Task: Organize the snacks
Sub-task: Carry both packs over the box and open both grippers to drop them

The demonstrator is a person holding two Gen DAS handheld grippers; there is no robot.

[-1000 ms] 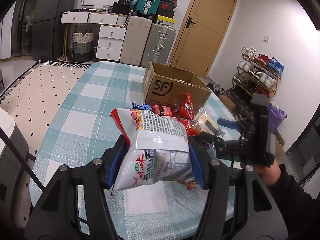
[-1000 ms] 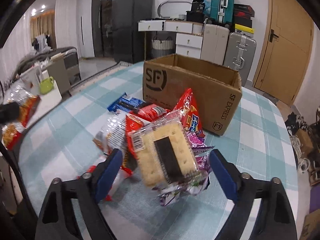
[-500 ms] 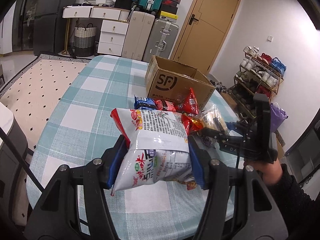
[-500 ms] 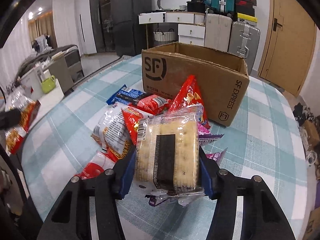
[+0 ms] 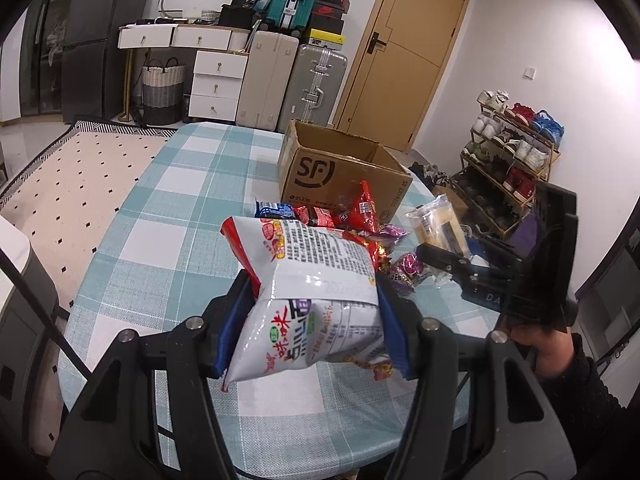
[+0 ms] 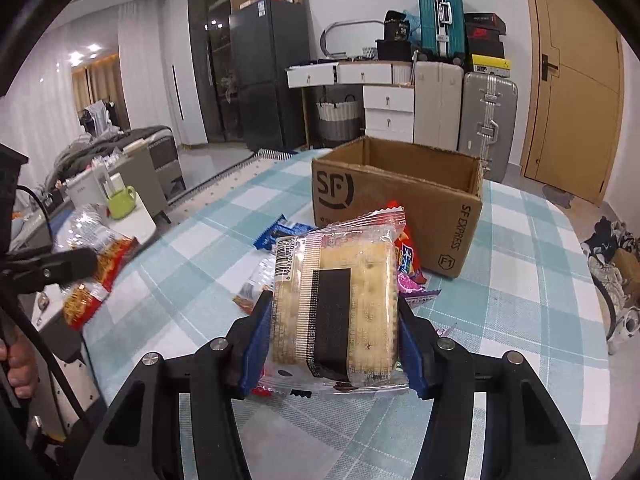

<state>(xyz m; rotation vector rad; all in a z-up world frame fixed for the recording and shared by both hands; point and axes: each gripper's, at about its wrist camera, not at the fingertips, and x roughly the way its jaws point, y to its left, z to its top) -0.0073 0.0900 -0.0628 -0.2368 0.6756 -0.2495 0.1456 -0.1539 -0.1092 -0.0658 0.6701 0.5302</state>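
Observation:
My left gripper [image 5: 316, 316] is shut on a white and red chip bag [image 5: 312, 288] and holds it above the table's near edge. My right gripper [image 6: 332, 340] is shut on a clear cracker pack [image 6: 340, 304] and holds it lifted above the snack pile. The right gripper also shows in the left wrist view [image 5: 444, 256] with the cracker pack [image 5: 438, 224]. The open SF cardboard box [image 5: 340, 172] stands beyond the pile; in the right wrist view the box [image 6: 396, 204] is just behind the crackers. Loose snack packets [image 5: 344, 216] lie in front of the box.
The table [image 5: 168, 200] has a teal checked cloth. Suitcases [image 5: 316, 88] and white drawers [image 5: 216, 80] stand by the far wall, a shoe rack [image 5: 512, 148] at the right. A side table with a green mug [image 6: 120, 204] is at the left.
My right gripper has shut on the cracker pack and lifted it up from the pile. My left gripper still holds the chip bag and has risen a little.

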